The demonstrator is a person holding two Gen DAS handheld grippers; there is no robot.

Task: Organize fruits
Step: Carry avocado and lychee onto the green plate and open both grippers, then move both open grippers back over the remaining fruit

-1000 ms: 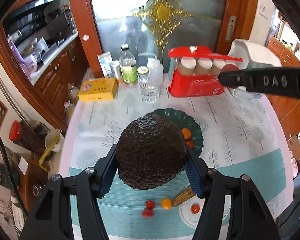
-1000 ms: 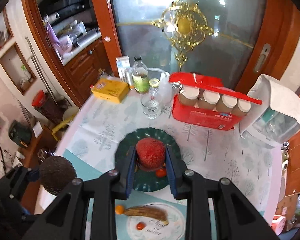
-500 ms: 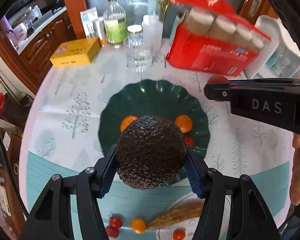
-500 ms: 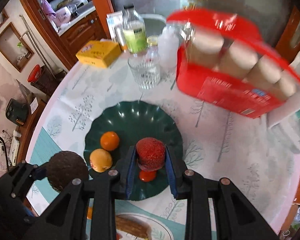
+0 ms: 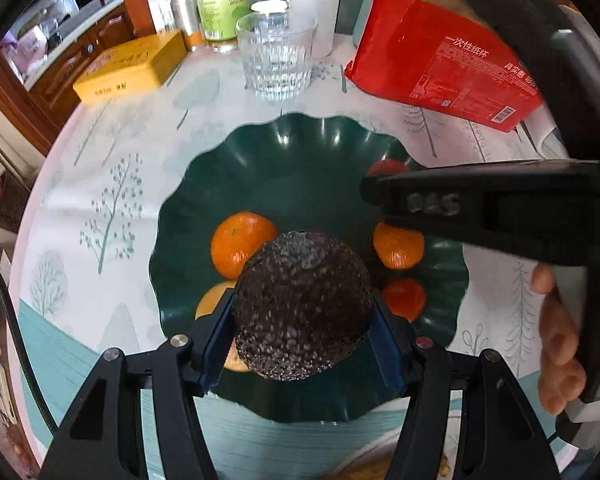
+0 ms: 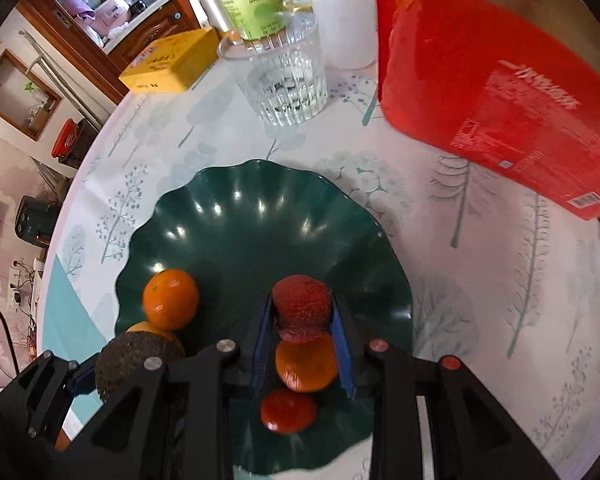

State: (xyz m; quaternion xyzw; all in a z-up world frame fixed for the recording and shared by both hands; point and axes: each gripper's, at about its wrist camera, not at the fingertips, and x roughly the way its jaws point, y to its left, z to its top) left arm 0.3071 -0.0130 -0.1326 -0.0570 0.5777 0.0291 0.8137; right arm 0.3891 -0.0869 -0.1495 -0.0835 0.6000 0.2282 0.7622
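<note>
My left gripper (image 5: 302, 330) is shut on a dark bumpy avocado (image 5: 302, 304) and holds it over the near side of the dark green wavy plate (image 5: 300, 160). Oranges (image 5: 240, 242) and small red tomatoes (image 5: 404, 298) lie in the plate. My right gripper (image 6: 302, 312) is shut on a red bumpy lychee (image 6: 302, 306), low over the plate (image 6: 240, 216), above an orange (image 6: 306, 364) and a tomato (image 6: 288, 410). The avocado (image 6: 134, 360) shows at the lower left of the right wrist view.
A ribbed glass (image 5: 276, 60), a yellow tin (image 5: 132, 66), bottles (image 5: 220, 0) and a red pack of paper cups (image 5: 440, 60) stand behind the plate. A white plate edge (image 5: 364, 456) lies near me.
Both grippers have moved forward and down toward the green plate, each still holding its fruit. The plate now fills the views.
</note>
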